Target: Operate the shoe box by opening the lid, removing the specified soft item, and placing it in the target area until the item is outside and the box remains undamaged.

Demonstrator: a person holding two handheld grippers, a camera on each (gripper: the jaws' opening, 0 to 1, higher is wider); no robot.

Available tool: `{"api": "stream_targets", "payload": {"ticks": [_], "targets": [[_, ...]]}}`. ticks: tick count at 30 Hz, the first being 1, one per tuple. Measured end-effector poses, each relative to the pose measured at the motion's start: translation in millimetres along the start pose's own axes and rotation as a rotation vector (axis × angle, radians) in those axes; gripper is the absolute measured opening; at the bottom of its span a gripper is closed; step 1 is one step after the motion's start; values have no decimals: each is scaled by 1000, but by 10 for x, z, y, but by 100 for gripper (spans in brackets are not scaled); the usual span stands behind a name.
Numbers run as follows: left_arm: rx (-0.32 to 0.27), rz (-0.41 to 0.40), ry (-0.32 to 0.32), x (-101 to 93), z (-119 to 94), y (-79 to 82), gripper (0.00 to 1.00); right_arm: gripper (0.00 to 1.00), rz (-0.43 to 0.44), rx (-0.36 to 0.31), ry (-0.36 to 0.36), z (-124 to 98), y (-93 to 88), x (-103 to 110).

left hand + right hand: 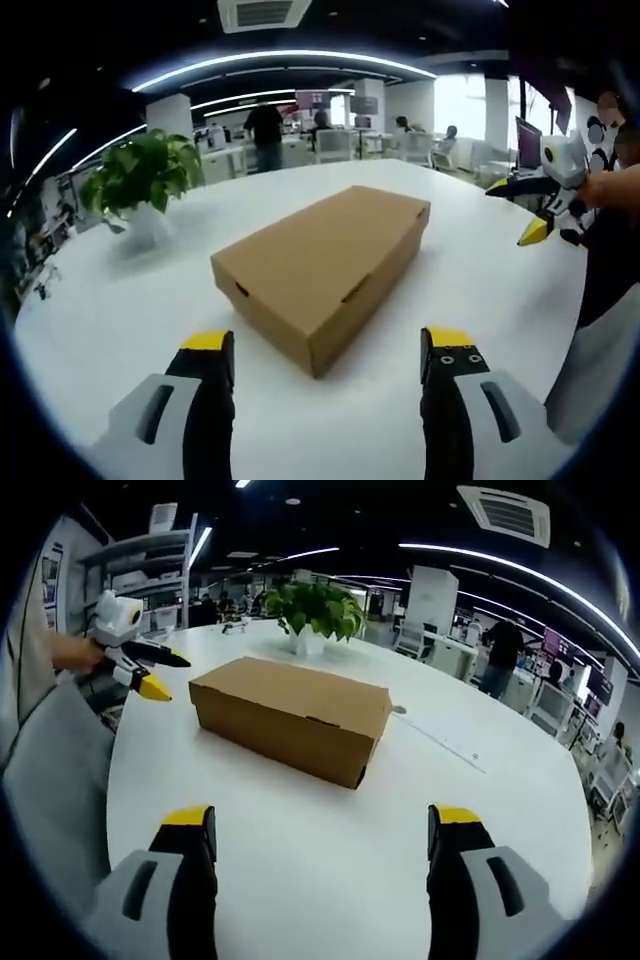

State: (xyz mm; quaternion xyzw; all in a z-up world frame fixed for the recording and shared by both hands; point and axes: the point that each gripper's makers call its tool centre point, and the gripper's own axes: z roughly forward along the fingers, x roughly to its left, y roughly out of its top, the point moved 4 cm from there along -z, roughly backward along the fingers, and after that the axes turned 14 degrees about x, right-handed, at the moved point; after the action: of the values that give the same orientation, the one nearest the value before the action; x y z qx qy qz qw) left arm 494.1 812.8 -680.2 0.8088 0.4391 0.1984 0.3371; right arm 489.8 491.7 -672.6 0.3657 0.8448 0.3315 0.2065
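The shoe box (322, 272) sits at the middle of my left gripper view, a plain brown cardboard carton with its lid down flat, resting on the white table (120, 320) with one corner turned toward me. In my right gripper view the same box (290, 718) lies just above centre, long side across the frame, lid likewise shut. My left gripper (327, 362) rises from the bottom of its view with its yellow-tipped jaws spread wide and nothing between them, well short of the box. My right gripper (324, 838) stands the same way at the bottom of its view, jaws parted and empty, apart from the box. Each tong also shows in the other's view: the right one at the right edge (535, 210), the left one at the upper left (150, 672), both off the carton. A potted plant (145, 180) stands on the table beyond the box, upper left in the left gripper view and top centre (315, 610) in the right. Behind it, desks and a few people fill the office.
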Motion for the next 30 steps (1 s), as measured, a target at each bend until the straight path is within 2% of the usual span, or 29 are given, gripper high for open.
{"api": "stream_targets", "payload": {"ticks": [12,24,30], "targets": [[18,-20,41,46,107,-10,71,77,-61,1,54,349,211,-110],[19,-64,50,60,188,33,63,67,-71,-7,84,666,462,-259],[11,-95,62,69,266,93,61,57,-62,5,92,788,520,-324]]}}
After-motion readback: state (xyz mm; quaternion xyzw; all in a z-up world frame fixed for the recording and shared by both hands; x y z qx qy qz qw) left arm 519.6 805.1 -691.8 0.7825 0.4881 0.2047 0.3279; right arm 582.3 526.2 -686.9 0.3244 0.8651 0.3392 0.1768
